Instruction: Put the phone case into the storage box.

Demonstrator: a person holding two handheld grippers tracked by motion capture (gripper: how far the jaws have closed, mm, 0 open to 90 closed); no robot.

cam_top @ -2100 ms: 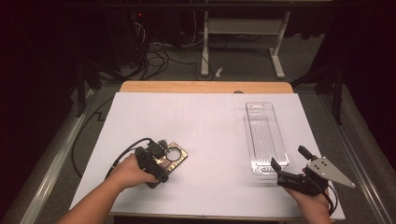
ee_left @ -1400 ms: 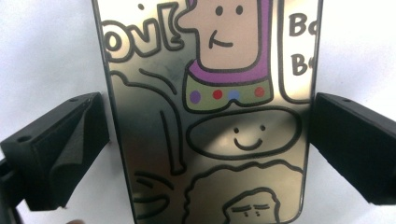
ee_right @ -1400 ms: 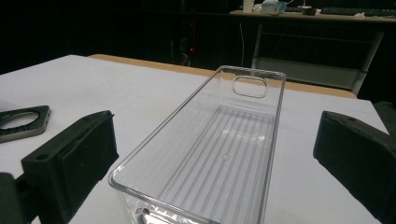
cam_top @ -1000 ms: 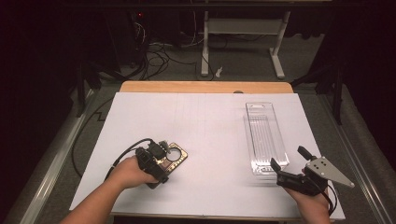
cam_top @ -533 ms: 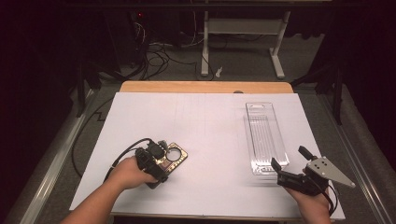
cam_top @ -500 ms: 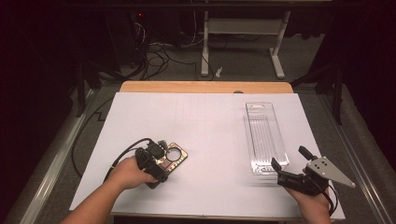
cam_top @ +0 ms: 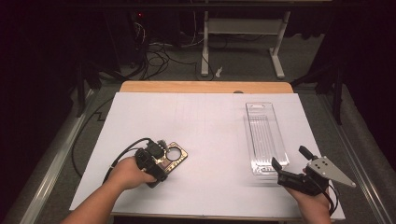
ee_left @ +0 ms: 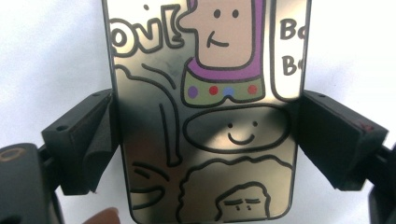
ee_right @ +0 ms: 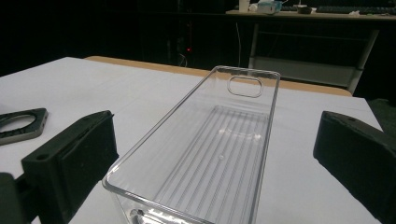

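White paper table (cam_top: pixel 205 130), clear tray (cam_top: pixel 265 138) at our right, phone case (cam_top: pixel 169 157) at our left.

We see the long clear plastic tray lying flat on the right half, its near end just ahead of our right gripper (cam_top: pixel 289 164), whose jaws stand wide apart, one off each near corner, touching nothing. Our left gripper (cam_top: pixel 156 158) has its jaws pressed against both long edges of the glossy cartoon-printed phone case, which lies on the paper at front left.

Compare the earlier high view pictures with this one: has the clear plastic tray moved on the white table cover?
No. The clear plastic tray keeps its place against the wooden table edge beyond it.
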